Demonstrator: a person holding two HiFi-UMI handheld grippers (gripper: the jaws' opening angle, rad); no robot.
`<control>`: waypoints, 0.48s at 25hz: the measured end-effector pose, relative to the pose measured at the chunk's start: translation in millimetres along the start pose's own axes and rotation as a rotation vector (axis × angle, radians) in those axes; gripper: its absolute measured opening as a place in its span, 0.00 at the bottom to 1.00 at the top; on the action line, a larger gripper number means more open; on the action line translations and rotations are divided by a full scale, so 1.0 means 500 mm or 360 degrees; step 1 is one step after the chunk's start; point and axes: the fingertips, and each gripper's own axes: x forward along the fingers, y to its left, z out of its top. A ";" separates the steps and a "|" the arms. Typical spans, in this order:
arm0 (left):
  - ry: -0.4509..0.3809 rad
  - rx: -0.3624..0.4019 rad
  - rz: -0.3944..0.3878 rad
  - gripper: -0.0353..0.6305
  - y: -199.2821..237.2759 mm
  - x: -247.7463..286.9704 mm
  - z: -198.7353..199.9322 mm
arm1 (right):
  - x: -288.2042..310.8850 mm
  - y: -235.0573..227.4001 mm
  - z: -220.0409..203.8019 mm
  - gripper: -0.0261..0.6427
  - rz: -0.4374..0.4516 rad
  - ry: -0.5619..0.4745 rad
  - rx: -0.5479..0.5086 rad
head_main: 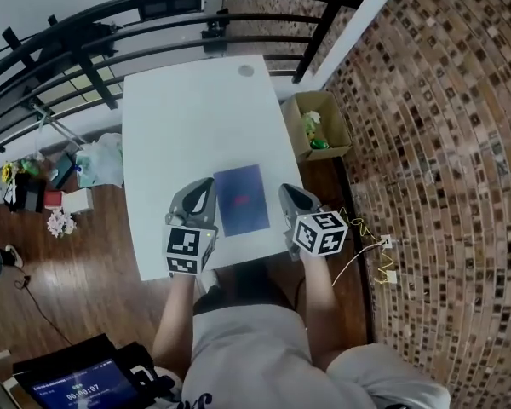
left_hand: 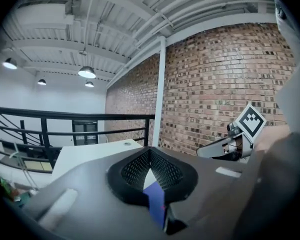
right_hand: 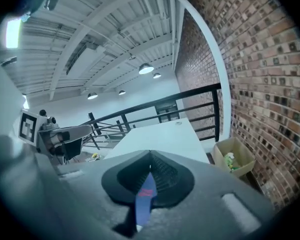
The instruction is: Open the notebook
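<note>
- Notebook (head_main: 241, 199): blue, with a small red mark on its cover. It lies closed and flat on the white desk (head_main: 187, 118), close to the desk's near edge.
- In the head view it sits between the two grippers. The left gripper (head_main: 206, 186) is just beside its left edge and the right gripper (head_main: 288, 192) just beside its right edge. Whether either one touches it I cannot tell from above.
- The left gripper's jaws are closed tip to tip and hold nothing. Its own view shows a strip of the blue cover through the gap behind the tips.
- The right gripper's jaws are likewise pressed together and empty. The cover and its red mark show beneath them in that gripper's view.
- Both grippers point forward and a little downward.
- The step in hand, as I judge it, is the approach. The cover is not yet lifted and no grip is taken, so the task is barely begun.
- The next move probably calls for one gripper to steady the notebook so it cannot slide. The other would work a jaw tip under the cover's free edge and swing it over. I cannot tell which side the spine is on.
- One risk is that the thin cover lies flush on a smooth desk, so closed tips may push the notebook instead of catching the edge.
- A cardboard box (head_main: 319, 126) stands on the floor by the brick wall (head_main: 443, 143), and a black railing (head_main: 153, 24) runs beyond the desk's far end.
</note>
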 end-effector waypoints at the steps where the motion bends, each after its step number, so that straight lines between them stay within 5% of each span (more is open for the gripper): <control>1: 0.0034 -0.0015 -0.0013 0.08 -0.002 0.013 -0.017 | 0.009 -0.013 -0.012 0.02 -0.0011 0.0024 0.0004; 12: 0.0369 -0.0129 -0.0126 0.08 -0.041 0.099 -0.202 | 0.082 -0.057 -0.176 0.06 -0.0016 0.0323 0.0044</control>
